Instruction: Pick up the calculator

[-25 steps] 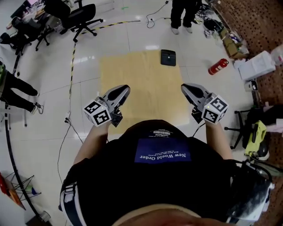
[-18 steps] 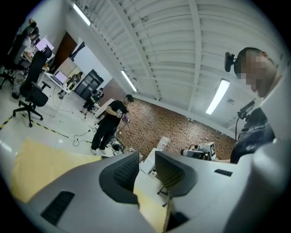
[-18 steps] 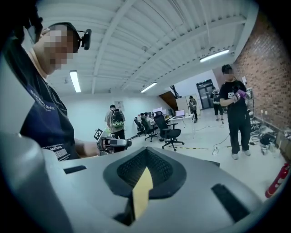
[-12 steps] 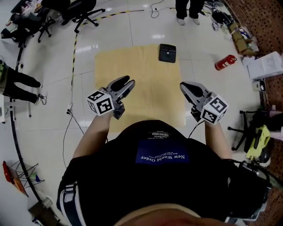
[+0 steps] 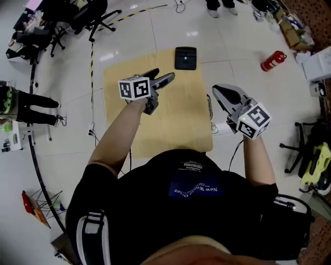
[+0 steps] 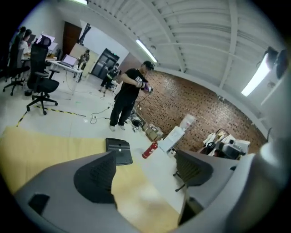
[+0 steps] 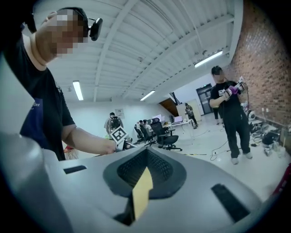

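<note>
The calculator (image 5: pixel 185 58) is a flat black slab lying at the far edge of the pale wooden tabletop (image 5: pixel 176 119). My left gripper (image 5: pixel 164 78) reaches out over the table on a stretched arm, a short way short of the calculator and left of it. Its jaws are opening and nothing is between them. In the left gripper view the calculator (image 6: pixel 119 151) lies ahead, just past the left pad (image 6: pixel 97 176). My right gripper (image 5: pixel 217 91) hovers over the table's right edge, shut and empty. Its own view shows the right gripper's (image 7: pixel 146 164) pads meeting at the tips.
A red fire extinguisher (image 5: pixel 273 60) lies on the white floor right of the table. Office chairs (image 5: pixel 98 15) and desks stand at the far left. A person in black (image 6: pixel 129 98) stands beyond the calculator. Cables and striped tape (image 5: pixel 92 57) run along the floor.
My left gripper has swung forward and down across the table toward the calculator, and its jaws have gone from shut to open. The right gripper has moved slightly forward, still shut.
</note>
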A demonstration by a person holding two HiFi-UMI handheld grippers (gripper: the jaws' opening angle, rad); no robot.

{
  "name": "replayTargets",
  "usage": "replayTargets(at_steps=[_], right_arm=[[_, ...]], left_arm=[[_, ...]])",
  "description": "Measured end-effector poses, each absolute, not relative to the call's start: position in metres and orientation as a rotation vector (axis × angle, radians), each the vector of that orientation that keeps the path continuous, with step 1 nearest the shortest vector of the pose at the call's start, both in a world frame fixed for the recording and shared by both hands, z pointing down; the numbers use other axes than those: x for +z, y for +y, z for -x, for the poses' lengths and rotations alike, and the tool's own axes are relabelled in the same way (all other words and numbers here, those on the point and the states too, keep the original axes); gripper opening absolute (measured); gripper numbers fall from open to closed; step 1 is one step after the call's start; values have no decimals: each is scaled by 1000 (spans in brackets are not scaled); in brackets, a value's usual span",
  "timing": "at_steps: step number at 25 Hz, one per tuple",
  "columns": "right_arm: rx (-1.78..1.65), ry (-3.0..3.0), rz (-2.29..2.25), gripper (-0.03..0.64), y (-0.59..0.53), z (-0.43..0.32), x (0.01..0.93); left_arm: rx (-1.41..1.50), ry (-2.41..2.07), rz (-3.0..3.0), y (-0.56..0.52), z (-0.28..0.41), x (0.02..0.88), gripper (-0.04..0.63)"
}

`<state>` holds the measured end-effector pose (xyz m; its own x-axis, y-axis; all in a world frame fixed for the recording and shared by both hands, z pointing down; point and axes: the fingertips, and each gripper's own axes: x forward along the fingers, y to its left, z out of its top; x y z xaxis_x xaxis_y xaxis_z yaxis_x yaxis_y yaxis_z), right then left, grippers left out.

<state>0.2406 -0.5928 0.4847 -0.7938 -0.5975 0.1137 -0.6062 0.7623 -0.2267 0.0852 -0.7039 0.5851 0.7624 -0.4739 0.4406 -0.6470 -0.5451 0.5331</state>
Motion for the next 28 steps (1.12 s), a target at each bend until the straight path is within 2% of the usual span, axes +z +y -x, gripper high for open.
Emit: replayTargets(at_steps=[4,6,13,24,28], right_arm=[[399,-2921,-1080,-15,-602,-283,490],[410,-2920,-1116,-14,-602,-302,496],[525,-2890,-1240,-14,-599,-358,538],[644,-2854,-1347,-14,-609,-419,581],[662,-2858,-1343,-14,-612,-424,589]], left_arm=[[566,-881,-2191,-755,-133,638,523],[650,-929,-2144,-781,-150,659,549],[894,-1053,-1954,-851,-180,724,557],[1072,-1167,-1736,-890,-187,781,587],[1019,-1162,-1691,-891,-188,795,588]])
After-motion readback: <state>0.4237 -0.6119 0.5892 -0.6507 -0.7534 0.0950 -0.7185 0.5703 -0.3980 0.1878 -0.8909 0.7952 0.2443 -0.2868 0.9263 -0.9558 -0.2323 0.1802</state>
